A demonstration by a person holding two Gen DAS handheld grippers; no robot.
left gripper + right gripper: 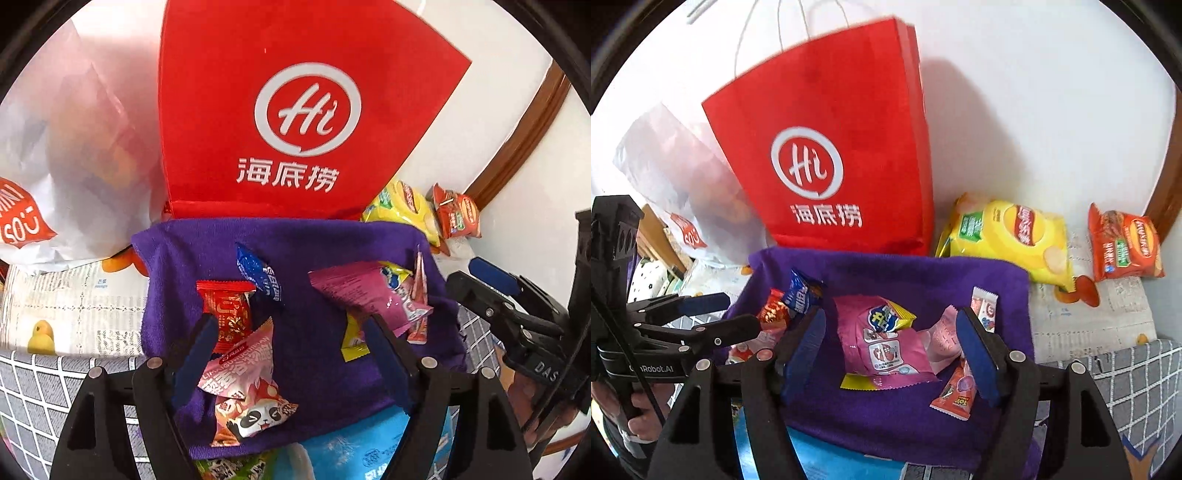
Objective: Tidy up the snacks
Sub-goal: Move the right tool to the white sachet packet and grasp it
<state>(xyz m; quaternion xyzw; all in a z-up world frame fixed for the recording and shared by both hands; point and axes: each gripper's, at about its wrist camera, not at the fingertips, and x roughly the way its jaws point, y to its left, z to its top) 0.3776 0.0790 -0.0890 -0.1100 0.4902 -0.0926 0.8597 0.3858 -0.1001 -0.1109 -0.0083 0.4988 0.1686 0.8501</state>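
At the far left of the left wrist view, a white plastic bag (74, 147) is seen slumped beside the tall red paper bag (280, 110), which fills the upper middle. Below it, a purple cloth (306, 251) is spread across the centre, and the snacks are scattered on it. The left gripper (291, 332) is held over the cloth with its 2 fingers spread wide, nothing between them; a red candy packet (227, 314) is seen just behind the left fingertip, and a pink panda packet (247, 387) lies in the lower middle. A blue packet (258, 277) is tilted further up, and a large magenta packet (362, 295) is found right of centre. In the right wrist view, the right gripper (892, 332) is likewise held wide open, framing that magenta packet without touching it. At the upper right, a yellow chip bag (1015, 240) and a red chip bag (1123, 243) are propped near the wall, off the cloth.
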